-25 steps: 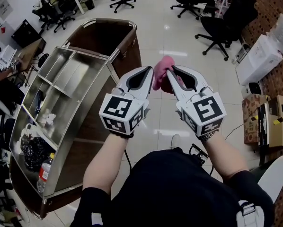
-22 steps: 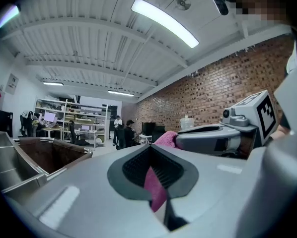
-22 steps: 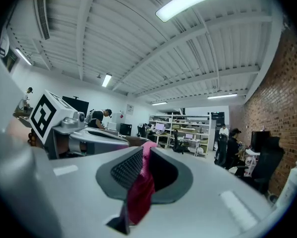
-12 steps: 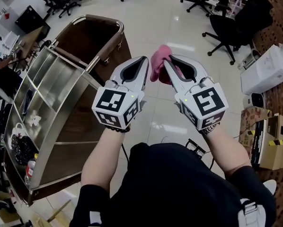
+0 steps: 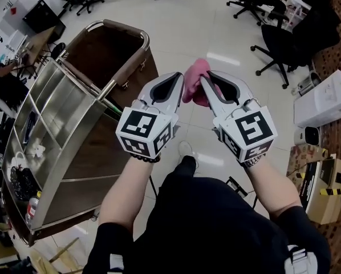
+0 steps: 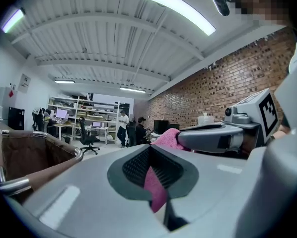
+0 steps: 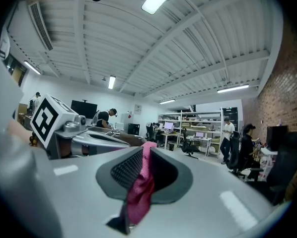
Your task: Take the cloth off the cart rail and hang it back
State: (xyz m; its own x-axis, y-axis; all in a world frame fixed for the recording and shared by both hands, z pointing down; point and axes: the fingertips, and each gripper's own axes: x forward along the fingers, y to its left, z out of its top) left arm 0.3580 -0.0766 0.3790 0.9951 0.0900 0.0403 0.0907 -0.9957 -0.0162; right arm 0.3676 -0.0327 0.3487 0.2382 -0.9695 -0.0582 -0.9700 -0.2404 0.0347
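1. While the person walks, a white shoe (image 5: 185, 150) shows on the floor in the middle of the head view, just below the two marker cubes.
2. Above it, the left gripper (image 5: 179, 79) and the right gripper (image 5: 205, 79) sit side by side at mid-frame, placed as they were a second ago. The tongs of each are closed on a fold of the pink cloth (image 5: 195, 73), and each gripper view shows pink fabric pinched between the ribbed pads.
3. That cloth is bunched between the two tips and held in the air. It touches no part of the cart.
4. The main change is the cart (image 5: 73, 113). It has slid leftward in the frame and turned a little. Its rail (image 5: 128, 67) now runs just left of the left gripper, apart from the cloth.
5. Farther off, the office chairs (image 5: 284, 39) along the top edge have shifted too. It is likely the person who moved, not the cart.
6. As I judge it, the taking-off is done and the hanging back is not yet begun. The cloth must next go leftward over the rail and be draped before either grip lets go.
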